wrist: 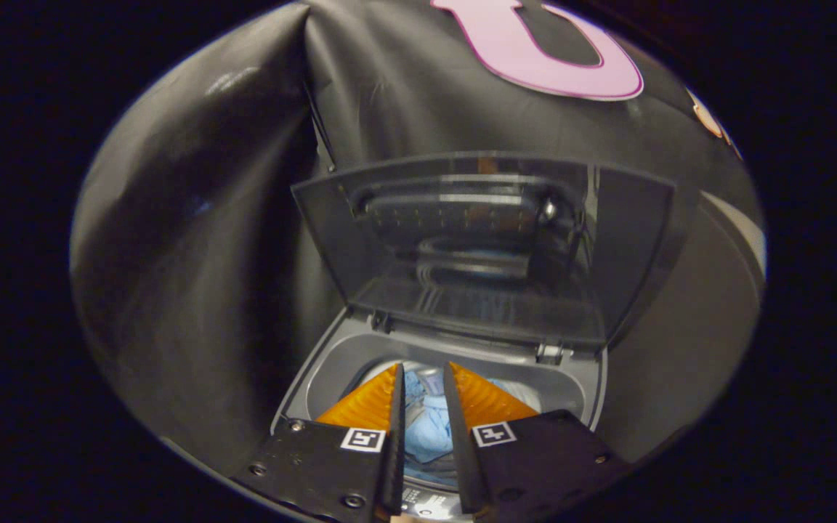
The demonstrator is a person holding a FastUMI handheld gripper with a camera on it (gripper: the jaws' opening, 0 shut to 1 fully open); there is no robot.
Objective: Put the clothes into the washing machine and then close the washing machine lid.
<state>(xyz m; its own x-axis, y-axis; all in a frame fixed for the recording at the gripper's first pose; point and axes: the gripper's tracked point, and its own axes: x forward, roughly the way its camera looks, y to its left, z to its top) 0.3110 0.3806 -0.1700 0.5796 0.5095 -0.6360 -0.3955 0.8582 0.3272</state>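
Hovering above the open top-loading washing machine (331, 363), the gripper (422, 378) points down into the drum, its jaws set narrow with a slim gap between them and nothing pinched in that gap. Through the gap, and just beyond the fingertips, lies the light blue clothing (422, 428), already down inside the drum (535, 396) rather than draped over the rim; whether any corner still touches a finger cannot be told from here. The lid (484, 247), a smoky translucent panel, stands raised and leaning back on its hinges (549, 352) at the far edge of the opening, with the booth's dark cloth wall (193, 240) close behind it. Judging by this, the loading part looks done or nearly so, and the step in hand is clearing the drum and going for the lid. To do it well, the jaws should first lift straight up out of the opening so that no fold of cloth is dragged back over the rim. The lid's upper free edge is the place to act, since pushing near the hinges gives little leverage. Hooking a fingertip over that edge, or pressing on the lid's back face, and bringing it forward and down in an arc about the hinges would suit. The close wall leaves little room behind, so the approach should come from above. Easing the last part down avoids a slam, and the cloth must lie fully below the rim or the lid will not seat.
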